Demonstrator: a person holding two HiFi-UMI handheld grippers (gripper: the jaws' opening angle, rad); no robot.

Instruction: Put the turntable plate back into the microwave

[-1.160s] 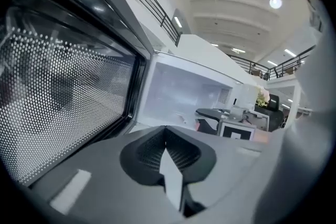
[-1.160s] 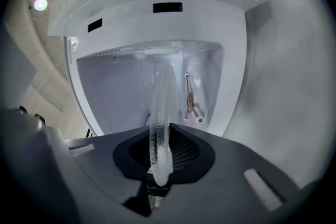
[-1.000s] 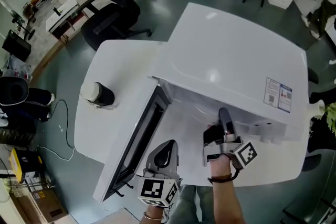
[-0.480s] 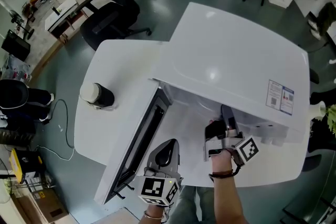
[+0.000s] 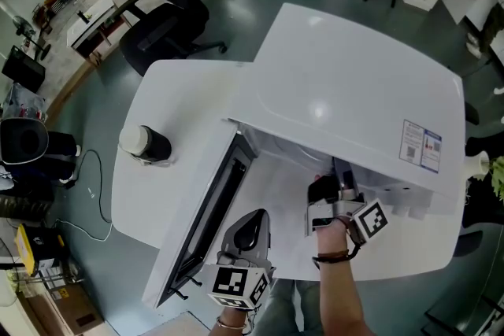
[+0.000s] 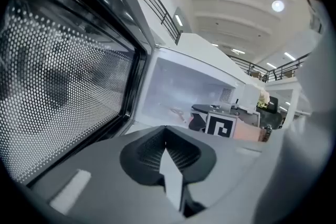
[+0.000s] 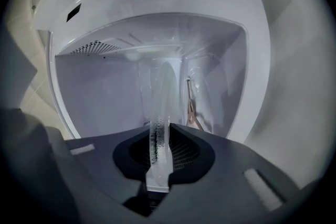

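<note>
The white microwave (image 5: 346, 90) stands on a white table with its door (image 5: 209, 208) swung open to the left. My right gripper (image 5: 339, 179) reaches level into the cavity. In the right gripper view it (image 7: 160, 147) is shut on the rim of the clear glass turntable plate (image 7: 164, 97), which I see edge-on, standing upright inside the white cavity (image 7: 105, 92). My left gripper (image 5: 248, 228) hangs in front of the door's inner side, shut with nothing in it (image 6: 167, 152). Its view shows the door's perforated window (image 6: 63, 86) and the right gripper's marker cube (image 6: 220, 124).
A black cylinder with a white top (image 5: 146, 142) stands on the white table (image 5: 165, 98) left of the microwave. A black office chair (image 5: 169, 20) is on the floor behind the table. The open door hems in my left gripper on its left side.
My right gripper has edged slightly deeper into the cavity with the plate. The left gripper has stayed where it was.
</note>
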